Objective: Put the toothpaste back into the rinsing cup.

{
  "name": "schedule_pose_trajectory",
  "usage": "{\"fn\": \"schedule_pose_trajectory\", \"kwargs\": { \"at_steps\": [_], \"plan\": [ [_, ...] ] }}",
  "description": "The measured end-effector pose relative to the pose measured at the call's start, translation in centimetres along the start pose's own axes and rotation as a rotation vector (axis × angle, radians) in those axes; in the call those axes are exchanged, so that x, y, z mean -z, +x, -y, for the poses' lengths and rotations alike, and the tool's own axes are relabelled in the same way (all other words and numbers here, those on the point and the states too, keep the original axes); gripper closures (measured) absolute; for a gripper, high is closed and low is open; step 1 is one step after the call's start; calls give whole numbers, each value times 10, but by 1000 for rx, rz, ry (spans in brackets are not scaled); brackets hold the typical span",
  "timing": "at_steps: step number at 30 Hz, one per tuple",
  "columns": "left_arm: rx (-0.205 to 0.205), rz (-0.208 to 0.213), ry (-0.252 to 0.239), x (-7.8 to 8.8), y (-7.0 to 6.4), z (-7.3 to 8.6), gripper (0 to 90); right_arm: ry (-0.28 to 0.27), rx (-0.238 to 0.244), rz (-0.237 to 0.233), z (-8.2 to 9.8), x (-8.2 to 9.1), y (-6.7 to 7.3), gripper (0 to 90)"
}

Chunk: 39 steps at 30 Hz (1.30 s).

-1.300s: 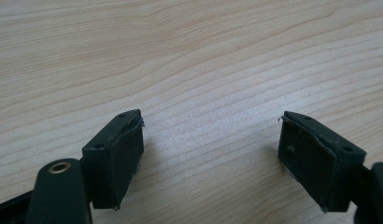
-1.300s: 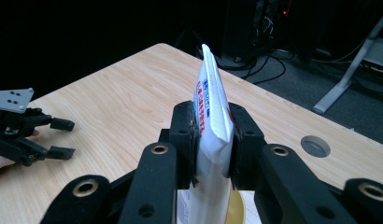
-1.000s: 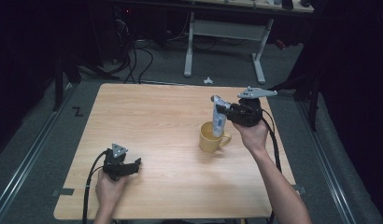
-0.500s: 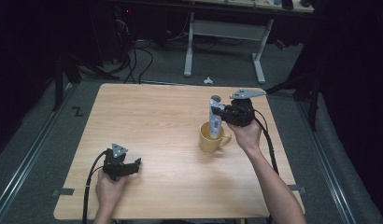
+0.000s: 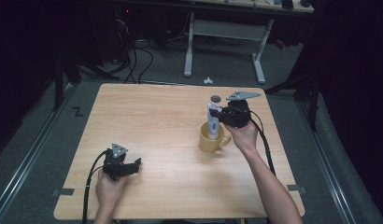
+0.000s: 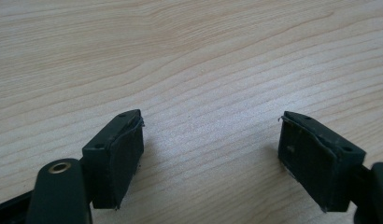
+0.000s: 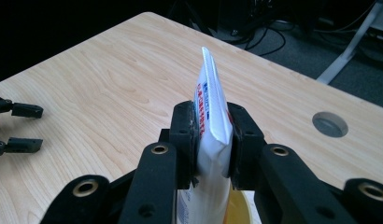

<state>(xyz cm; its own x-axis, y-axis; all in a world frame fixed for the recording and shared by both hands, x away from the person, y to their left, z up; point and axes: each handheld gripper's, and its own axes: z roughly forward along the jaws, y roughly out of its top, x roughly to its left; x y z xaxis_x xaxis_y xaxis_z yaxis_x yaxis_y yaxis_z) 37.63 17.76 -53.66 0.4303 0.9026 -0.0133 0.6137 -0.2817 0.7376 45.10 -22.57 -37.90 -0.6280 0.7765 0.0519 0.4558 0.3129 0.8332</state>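
My right gripper point(image 5: 216, 115) point(image 7: 213, 135) is shut on a white toothpaste tube point(image 5: 212, 117) point(image 7: 209, 121) with red and blue print, held upright, flat end up. The tube's lower end hangs inside a yellow mug point(image 5: 213, 138) point(image 7: 238, 205) that stands right of the table's middle, handle toward the right hand. My left gripper point(image 5: 133, 164) point(image 6: 210, 154) rests low at the near left of the wooden table point(image 5: 152, 121). Its jaws stand wide open over bare wood with nothing between them.
A round grommet hole point(image 5: 215, 98) point(image 7: 329, 124) lies in the tabletop behind the mug. Cables trail from both grippers toward the near edge. Beyond the table's far edge stand a white desk frame point(image 5: 224, 35) and floor cables point(image 5: 133, 51).
My right gripper has come down and toward the left with the tube, whose lower end now dips into the mug. The left gripper has stayed put.
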Motion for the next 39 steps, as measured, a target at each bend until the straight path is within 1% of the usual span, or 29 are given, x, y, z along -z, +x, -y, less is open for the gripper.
{"fn": "schedule_pose_trajectory", "kwargs": {
  "at_steps": [3, 7, 15, 20, 23, 24, 27, 32, 36, 39],
  "plan": [
    [0, -1, 0, 0, 0, 0, 226, 5, -21, -1, 5, -2, -3, 749],
    [0, -1, -1, 0, 0, 0, 226, 13, -37, 3, 10, -5, -7, 749],
    [0, -1, 0, 0, 0, 0, 227, 17, -49, 10, 17, -11, -9, 747],
    [-1, -1, 0, 0, 0, 0, 226, 26, -37, 20, 22, -16, -8, 747],
    [-1, -1, 0, 0, 0, 0, 227, 32, -38, 20, 23, -18, -6, 747],
    [-1, -1, 0, 0, 0, 0, 227, 35, -30, 19, 23, -19, -6, 747],
    [-1, -1, 0, 0, 0, 0, 227, 37, -35, 17, 24, -22, -4, 746],
    [-1, -1, 0, 0, 0, 0, 227, 46, -7, 24, 25, -27, 1, 747],
    [-1, -1, 0, 0, 0, 0, 226, 50, 0, 23, 26, -28, 3, 748],
    [-1, -1, 0, 0, 0, 0, 226, 54, 7, 32, 29, -28, 3, 747]
  ]
}}
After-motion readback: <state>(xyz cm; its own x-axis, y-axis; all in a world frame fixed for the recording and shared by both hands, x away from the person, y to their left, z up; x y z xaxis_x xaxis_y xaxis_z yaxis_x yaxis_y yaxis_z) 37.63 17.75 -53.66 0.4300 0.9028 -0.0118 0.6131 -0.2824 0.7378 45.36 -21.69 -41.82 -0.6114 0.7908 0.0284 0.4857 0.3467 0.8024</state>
